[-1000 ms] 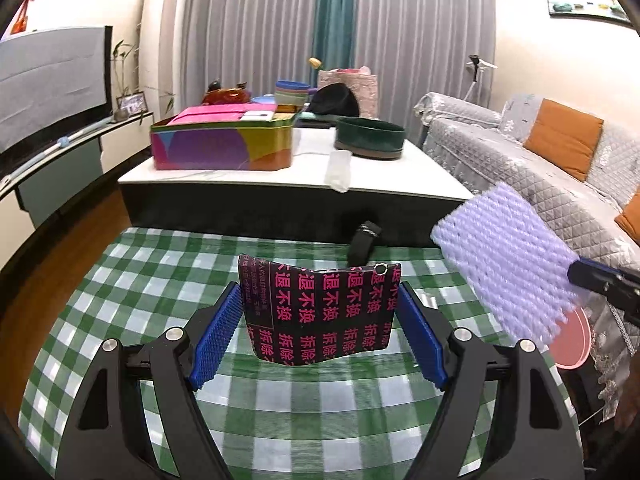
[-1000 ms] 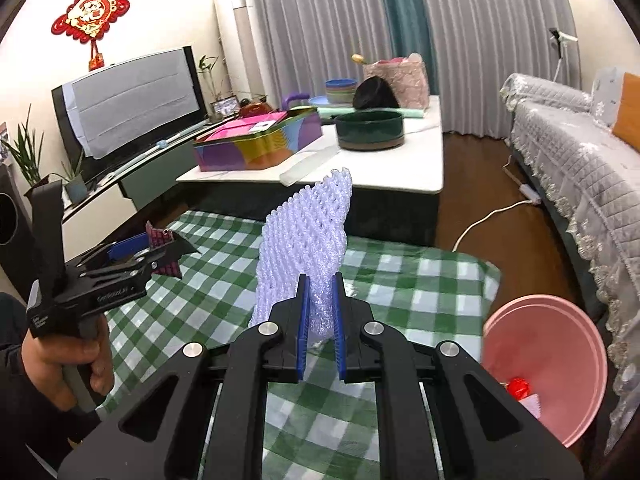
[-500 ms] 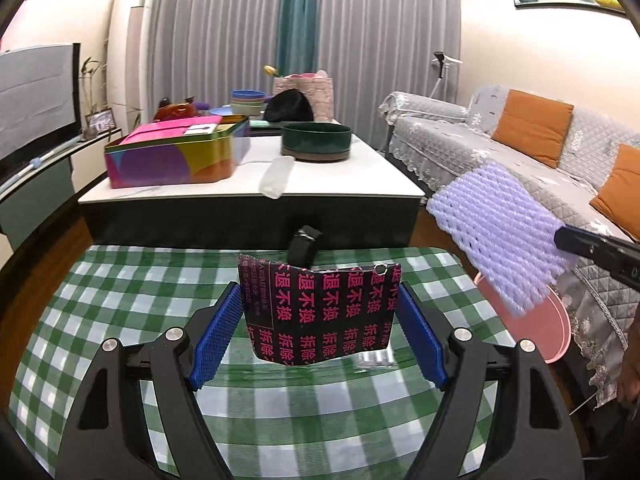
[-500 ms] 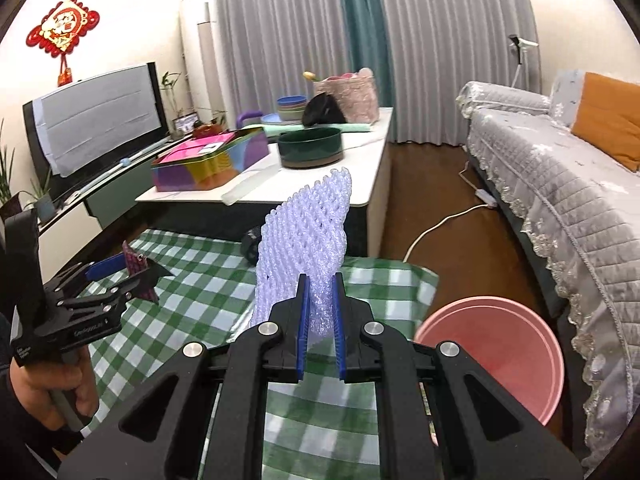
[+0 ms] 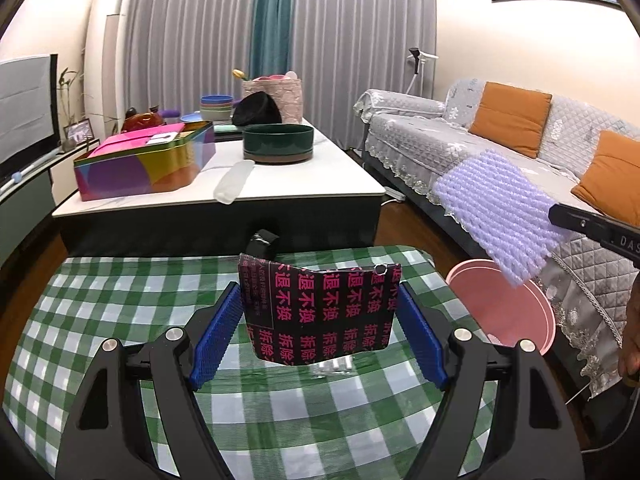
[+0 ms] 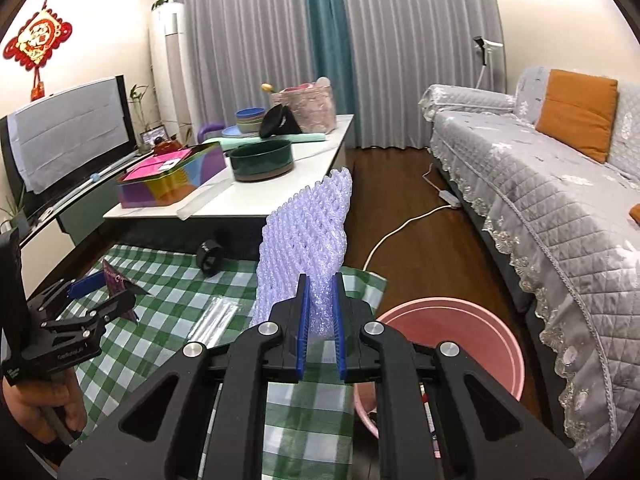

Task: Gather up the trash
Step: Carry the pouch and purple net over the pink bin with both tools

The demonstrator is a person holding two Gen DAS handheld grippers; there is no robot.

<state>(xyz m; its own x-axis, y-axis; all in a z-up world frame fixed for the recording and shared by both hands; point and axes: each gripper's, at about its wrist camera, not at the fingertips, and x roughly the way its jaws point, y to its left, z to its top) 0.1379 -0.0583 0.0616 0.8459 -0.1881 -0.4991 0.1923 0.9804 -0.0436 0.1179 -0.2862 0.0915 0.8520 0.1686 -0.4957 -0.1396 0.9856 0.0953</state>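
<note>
My left gripper is shut on a black wrapper with pink characters and holds it above the green checked cloth. My right gripper is shut on a pale purple foam net, upright between its blue pads. In the left wrist view the foam net hangs above the pink bin. The pink bin stands on the floor just right of the cloth. The left gripper also shows in the right wrist view.
A clear plastic wrapper and a black object lie on the cloth. Behind stands a low white table with a colourful tin and green bowl. A grey sofa runs along the right.
Both grippers have swung right with their loads. The foam net now hangs over the pink bin, which has come further into both views.
</note>
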